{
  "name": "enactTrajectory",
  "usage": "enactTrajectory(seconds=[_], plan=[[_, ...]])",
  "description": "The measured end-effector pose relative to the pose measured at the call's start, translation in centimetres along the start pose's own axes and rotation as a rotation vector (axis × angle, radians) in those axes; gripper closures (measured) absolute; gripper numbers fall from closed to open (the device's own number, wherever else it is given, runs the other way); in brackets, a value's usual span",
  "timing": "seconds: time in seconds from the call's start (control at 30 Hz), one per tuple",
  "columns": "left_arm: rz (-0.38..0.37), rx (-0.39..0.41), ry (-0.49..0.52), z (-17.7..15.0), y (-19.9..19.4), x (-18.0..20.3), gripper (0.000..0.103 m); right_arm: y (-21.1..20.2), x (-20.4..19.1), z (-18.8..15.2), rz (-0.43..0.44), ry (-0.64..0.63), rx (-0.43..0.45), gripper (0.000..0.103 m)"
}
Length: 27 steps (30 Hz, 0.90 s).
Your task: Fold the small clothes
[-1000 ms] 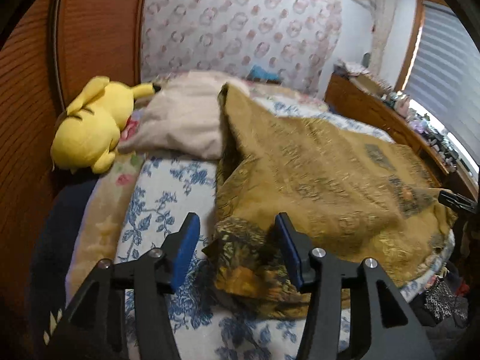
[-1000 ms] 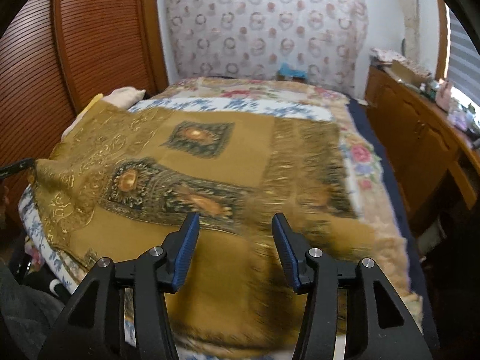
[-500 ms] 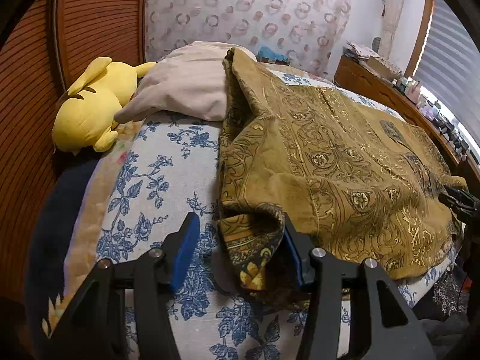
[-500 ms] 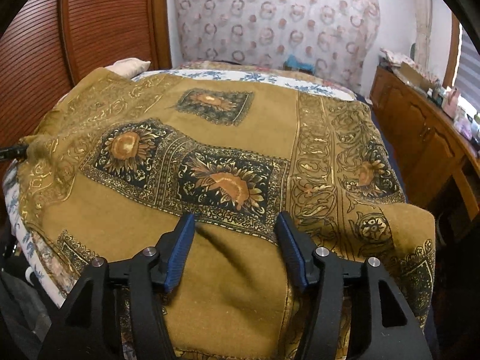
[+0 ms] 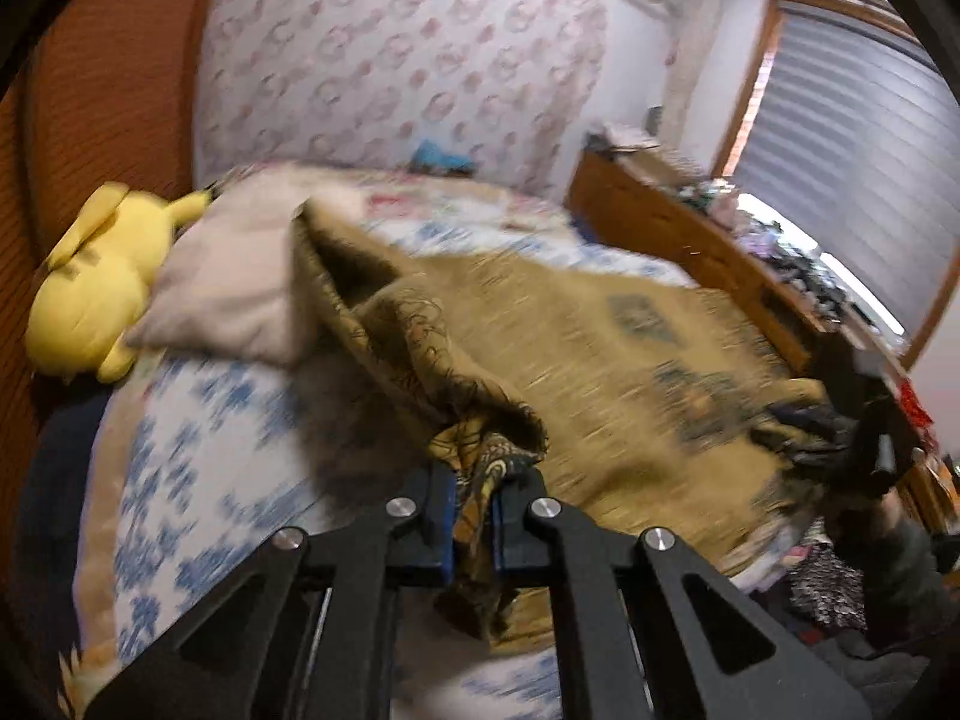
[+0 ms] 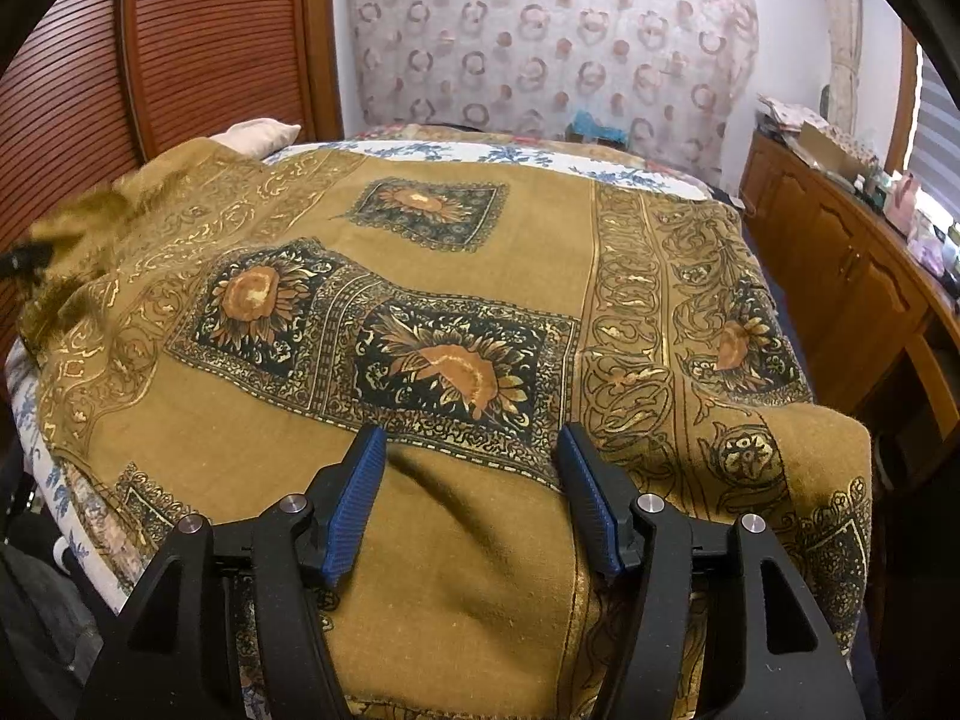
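Note:
A large mustard-gold scarf (image 6: 540,228) with dark sunflower panels lies spread over the bed. In the left wrist view my left gripper (image 5: 472,495) is shut on a bunched corner of the scarf (image 5: 480,456) and lifts it off the floral sheet; the cloth (image 5: 600,348) runs away from it to the right. In the right wrist view my right gripper (image 6: 471,480) is open, its blue pads just above a plain stretch of the scarf near the bed's front edge. The right gripper also shows dimly at the right of the left wrist view (image 5: 870,420).
A yellow plush toy (image 5: 90,294) and a beige pillow (image 5: 234,294) lie at the bed's left. A blue-flowered sheet (image 5: 198,450) covers the bed. A wooden dresser (image 6: 840,264) with clutter stands along the right. A slatted wooden door (image 6: 198,42) is at the left.
My left gripper closed on the scarf's corner and raised it, pulling the cloth up. My right gripper stayed open and barely moved over the scarf.

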<state>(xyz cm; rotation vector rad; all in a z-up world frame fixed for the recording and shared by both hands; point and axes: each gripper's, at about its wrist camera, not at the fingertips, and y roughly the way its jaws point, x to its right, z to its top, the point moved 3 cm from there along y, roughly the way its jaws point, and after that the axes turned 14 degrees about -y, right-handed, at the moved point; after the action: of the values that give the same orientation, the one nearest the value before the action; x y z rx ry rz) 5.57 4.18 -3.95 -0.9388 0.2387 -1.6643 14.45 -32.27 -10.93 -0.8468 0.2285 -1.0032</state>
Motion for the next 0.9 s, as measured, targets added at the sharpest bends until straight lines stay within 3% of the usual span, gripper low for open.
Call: enactTrajectory(seconds=[0.17,0.37,0.9], plan=[[-0.089,0.005,0.087,2.0,0.9,5.5,0.100,-0.9,0.8,-0.1,0.035,0.047,0.025,0.043],[-0.194,-0.026,0.186,3.4,2.8,12.3,0.100,-3.4,2.4,-0.8,0.017,0.068,0.056,0.043],[-0.341,-0.157,0.370,3.4,8.2,26.5,0.100,-7.8,7.1,-4.4,-0.027,0.141,0.107,0.043]])
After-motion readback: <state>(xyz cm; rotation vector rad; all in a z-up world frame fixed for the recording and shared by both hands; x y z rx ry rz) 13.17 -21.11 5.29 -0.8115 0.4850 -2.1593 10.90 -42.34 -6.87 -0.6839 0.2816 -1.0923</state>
